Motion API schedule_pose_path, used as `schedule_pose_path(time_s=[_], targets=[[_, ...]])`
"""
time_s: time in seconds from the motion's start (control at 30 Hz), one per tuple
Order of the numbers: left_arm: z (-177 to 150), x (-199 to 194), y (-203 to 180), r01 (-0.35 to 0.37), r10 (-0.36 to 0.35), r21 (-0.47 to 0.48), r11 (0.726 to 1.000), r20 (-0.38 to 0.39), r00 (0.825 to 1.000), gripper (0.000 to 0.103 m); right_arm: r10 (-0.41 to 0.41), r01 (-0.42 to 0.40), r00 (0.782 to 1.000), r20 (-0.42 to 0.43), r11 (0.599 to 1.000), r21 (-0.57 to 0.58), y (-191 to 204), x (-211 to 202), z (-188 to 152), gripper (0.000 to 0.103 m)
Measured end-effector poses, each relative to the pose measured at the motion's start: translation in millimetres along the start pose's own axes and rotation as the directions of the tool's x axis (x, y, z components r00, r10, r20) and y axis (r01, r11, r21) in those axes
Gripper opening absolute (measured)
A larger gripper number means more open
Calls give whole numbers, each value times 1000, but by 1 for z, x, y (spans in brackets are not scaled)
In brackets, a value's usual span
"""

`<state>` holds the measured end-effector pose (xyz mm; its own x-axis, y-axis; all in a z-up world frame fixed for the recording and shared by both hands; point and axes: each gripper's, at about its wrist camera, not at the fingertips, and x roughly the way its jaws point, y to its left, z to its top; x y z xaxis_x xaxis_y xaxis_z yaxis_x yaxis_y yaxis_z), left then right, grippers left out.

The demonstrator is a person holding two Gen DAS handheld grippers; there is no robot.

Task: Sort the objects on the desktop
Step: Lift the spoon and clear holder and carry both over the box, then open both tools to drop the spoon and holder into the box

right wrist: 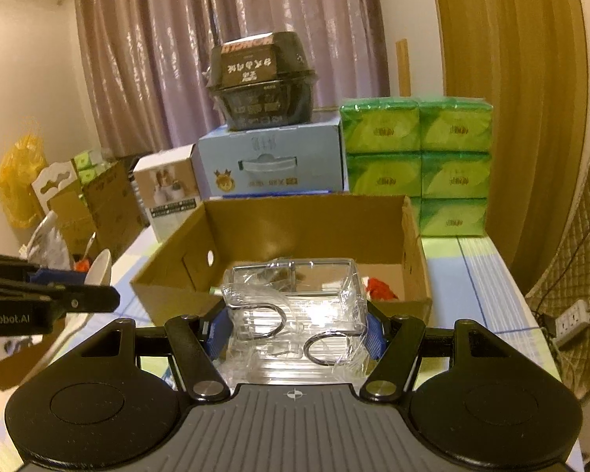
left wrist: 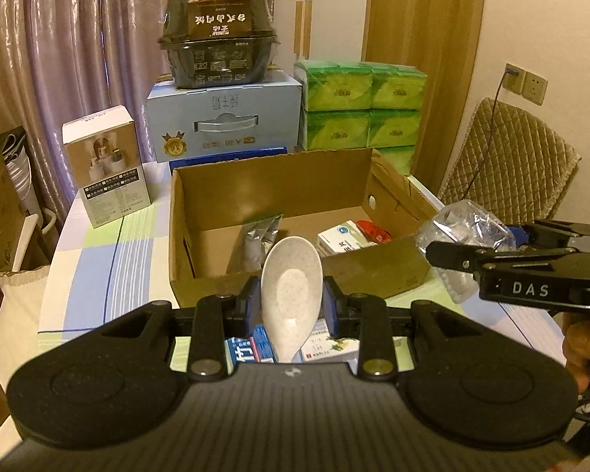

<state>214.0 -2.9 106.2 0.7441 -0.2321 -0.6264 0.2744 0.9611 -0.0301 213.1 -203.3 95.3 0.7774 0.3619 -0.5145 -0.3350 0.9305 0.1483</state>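
My left gripper (left wrist: 291, 305) is shut on a speckled white spoon (left wrist: 291, 291), bowl up, just in front of the open cardboard box (left wrist: 377, 271). Inside the box lie a grey pouch (left wrist: 255, 240), a white medicine box (left wrist: 344, 238) and a red item (left wrist: 373, 230). My right gripper (right wrist: 297, 330) is shut on a clear plastic package (right wrist: 295, 314) with metal rings, held at the near edge of the cardboard box (right wrist: 169, 275). In the left wrist view the right gripper (left wrist: 472, 257) with the plastic package (left wrist: 468, 222) is at the box's right corner. The left gripper (right wrist: 78, 289) and spoon (right wrist: 100, 267) show at left in the right wrist view.
Small flat boxes (left wrist: 247, 348) lie on the checked tablecloth (left wrist: 94, 259) under my left gripper. Behind the cardboard box stand a white product box (left wrist: 106, 165), a blue carton (left wrist: 224, 118) with a black food container (left wrist: 216, 35) on top, and stacked green tissue packs (left wrist: 362, 106). A quilted chair (left wrist: 511, 157) is at right.
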Motion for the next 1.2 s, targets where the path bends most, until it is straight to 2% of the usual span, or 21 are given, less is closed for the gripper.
schedule_pose_path(time_s=[0.37, 0.63, 0.9, 1.2], targets=[[34, 44, 19, 5, -5, -29, 1000, 3, 1000, 27, -32, 31, 998, 63, 999, 6, -8, 42, 31, 63], [60, 87, 38, -5, 5, -43, 999, -6, 1000, 27, -34, 32, 999, 40, 999, 30, -11, 88, 44, 63], [79, 118, 61, 17, -18, -118, 993, -5, 1000, 27, -44, 44, 999, 17, 998, 33, -9, 121, 46, 63], [91, 142, 62, 0, -1, -92, 996, -9, 1000, 28, -52, 52, 999, 3, 998, 34, -9, 140, 45, 63]])
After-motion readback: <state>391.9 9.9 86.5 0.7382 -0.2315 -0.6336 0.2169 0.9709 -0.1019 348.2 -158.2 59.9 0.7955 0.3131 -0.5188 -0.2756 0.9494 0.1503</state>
